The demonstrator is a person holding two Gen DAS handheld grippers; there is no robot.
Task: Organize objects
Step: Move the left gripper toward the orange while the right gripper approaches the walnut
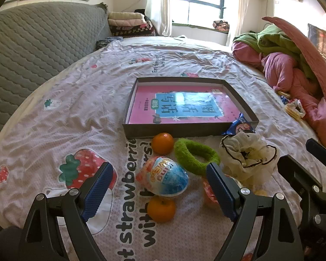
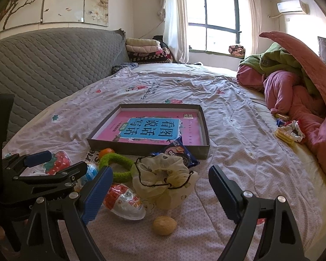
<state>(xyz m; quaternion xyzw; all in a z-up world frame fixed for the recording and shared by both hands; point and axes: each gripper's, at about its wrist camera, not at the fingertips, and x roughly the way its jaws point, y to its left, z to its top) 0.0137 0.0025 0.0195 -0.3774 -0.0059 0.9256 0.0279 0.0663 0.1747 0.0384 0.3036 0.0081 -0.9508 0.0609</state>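
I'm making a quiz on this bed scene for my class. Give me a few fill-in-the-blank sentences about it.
1. The pink book lies inside a shallow grey ____.
2. The fuzzy ring on the sheet is ____ in colour.
3. The number of oranges, near one and far one, in the left wrist view is ____.
4. The jaws of the left gripper and right gripper both stand ____.

Missing words: box; green; two; open

The left gripper [image 1: 159, 192] and right gripper [image 2: 160, 192] look alike: black frames, silver screws, and ribbed blue pads [image 1: 98, 192] on the fingers.
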